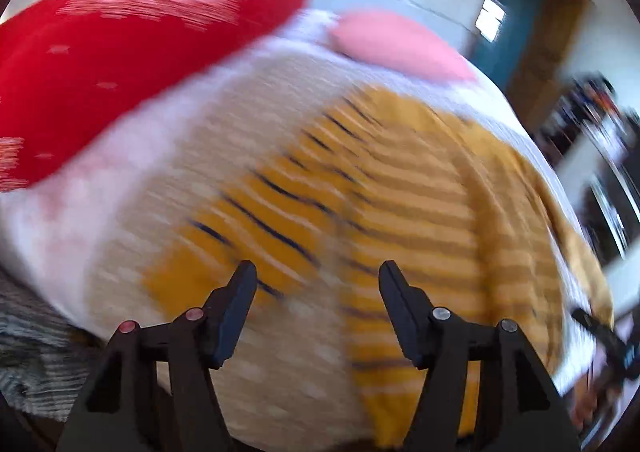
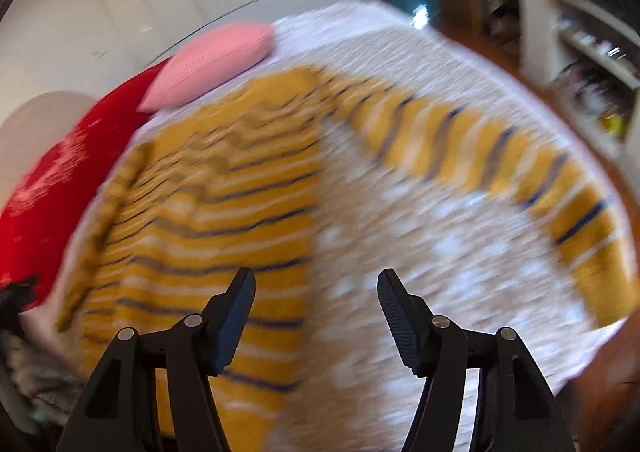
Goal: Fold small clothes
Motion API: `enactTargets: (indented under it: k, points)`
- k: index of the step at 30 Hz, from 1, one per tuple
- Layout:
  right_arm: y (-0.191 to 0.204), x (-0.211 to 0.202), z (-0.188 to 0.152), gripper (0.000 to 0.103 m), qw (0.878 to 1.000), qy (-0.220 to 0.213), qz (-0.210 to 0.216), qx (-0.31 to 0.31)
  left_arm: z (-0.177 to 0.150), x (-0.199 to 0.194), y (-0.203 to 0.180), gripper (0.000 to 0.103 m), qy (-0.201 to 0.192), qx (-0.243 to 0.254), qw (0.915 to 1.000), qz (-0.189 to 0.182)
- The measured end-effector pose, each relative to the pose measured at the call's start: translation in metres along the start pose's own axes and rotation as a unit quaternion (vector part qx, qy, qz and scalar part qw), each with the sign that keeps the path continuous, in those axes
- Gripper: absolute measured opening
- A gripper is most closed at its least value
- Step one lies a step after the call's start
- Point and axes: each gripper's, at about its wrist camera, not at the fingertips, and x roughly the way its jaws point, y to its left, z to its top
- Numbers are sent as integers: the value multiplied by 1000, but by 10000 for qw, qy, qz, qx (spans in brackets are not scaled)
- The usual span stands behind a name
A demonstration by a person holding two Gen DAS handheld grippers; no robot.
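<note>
A yellow sweater with white and dark blue stripes (image 2: 224,204) lies spread on a bed with a pale textured cover (image 2: 440,252). One sleeve (image 2: 500,156) stretches out to the right. My right gripper (image 2: 316,284) is open and empty above the sweater's right edge. In the left wrist view the sweater (image 1: 420,192) fills the middle and right, with a sleeve (image 1: 248,220) at the left. My left gripper (image 1: 318,276) is open and empty above it. Both views are motion-blurred.
A red pillow (image 1: 100,64) and a pink pillow (image 1: 400,40) lie at the head of the bed; both show in the right wrist view, red pillow (image 2: 60,188) and pink pillow (image 2: 216,60). Shelves (image 2: 580,52) stand right. A grey knit cloth (image 1: 32,340) lies at the bed's near left.
</note>
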Motion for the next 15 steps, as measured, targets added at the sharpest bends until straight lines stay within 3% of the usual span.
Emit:
enactTargets:
  k: [1, 4, 5, 6, 7, 10, 13, 15]
  points:
    - [6, 7, -4, 68, 9999, 107, 36, -66, -5, 13, -17, 62, 256, 338, 9990, 157]
    - [23, 22, -15, 65, 9991, 263, -111, -324, -21, 32, -50, 62, 339, 739, 9963, 265]
    - [29, 27, -18, 56, 9988, 288, -105, -391, -25, 38, -57, 60, 426, 854, 9947, 383]
    - [35, 31, -22, 26, 9982, 340, -69, -494, -27, 40, -57, 54, 469, 897, 9938, 455]
    - [40, 35, -25, 13, 9971, 453, -36, -603, -29, 40, -56, 51, 452, 851, 9942, 472]
    - [33, 24, -24, 4, 9974, 417, -5, -593, -27, 37, -43, 51, 508, 620, 9951, 578]
    - [9, 7, -25, 4, 9975, 301, -494, -411, -25, 24, -27, 51, 381, 293, 9971, 584]
    - [-10, -16, -25, 4, 9938, 69, -1048, -376, -23, 8, -16, 51, 225, 155, 9987, 426]
